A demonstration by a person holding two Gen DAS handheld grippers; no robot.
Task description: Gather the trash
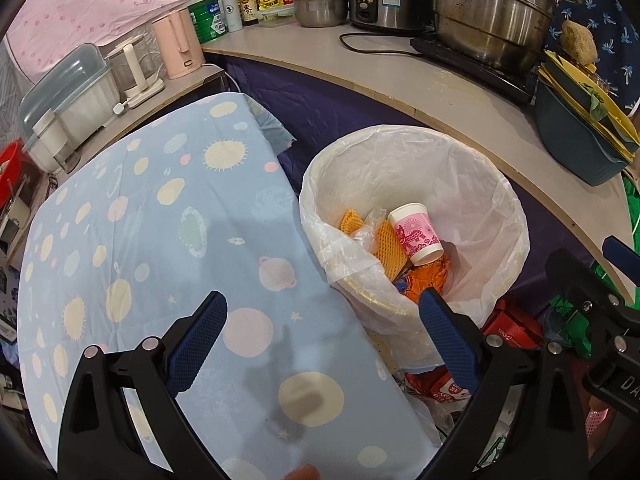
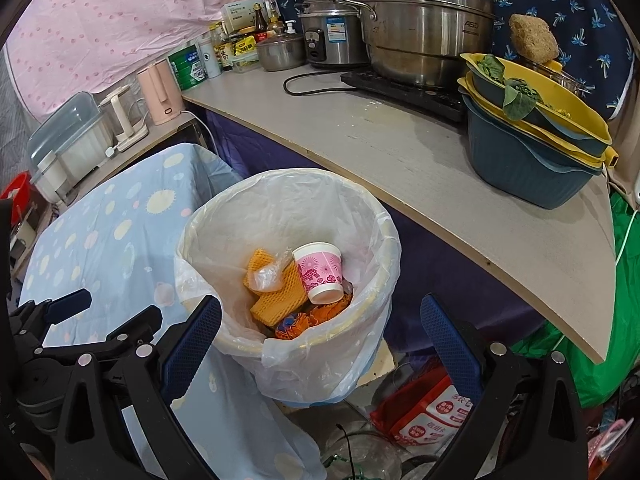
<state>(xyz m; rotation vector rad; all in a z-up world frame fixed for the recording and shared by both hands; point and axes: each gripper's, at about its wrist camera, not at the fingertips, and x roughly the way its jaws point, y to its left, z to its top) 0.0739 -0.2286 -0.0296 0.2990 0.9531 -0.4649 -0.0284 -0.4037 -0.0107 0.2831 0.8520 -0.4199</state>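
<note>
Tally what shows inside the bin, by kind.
Paper cup: 1
Orange foam net pieces: 2
Clear plastic wrap: 1
Orange crumpled wrapper: 1
Total: 5 visible in the bin; anything beneath is hidden.

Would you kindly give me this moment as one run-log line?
left gripper: open, empty | right gripper: open, empty | bin: lined, holds pink paper cup, orange foam netting, wrappers | bin beside blue cloth
</note>
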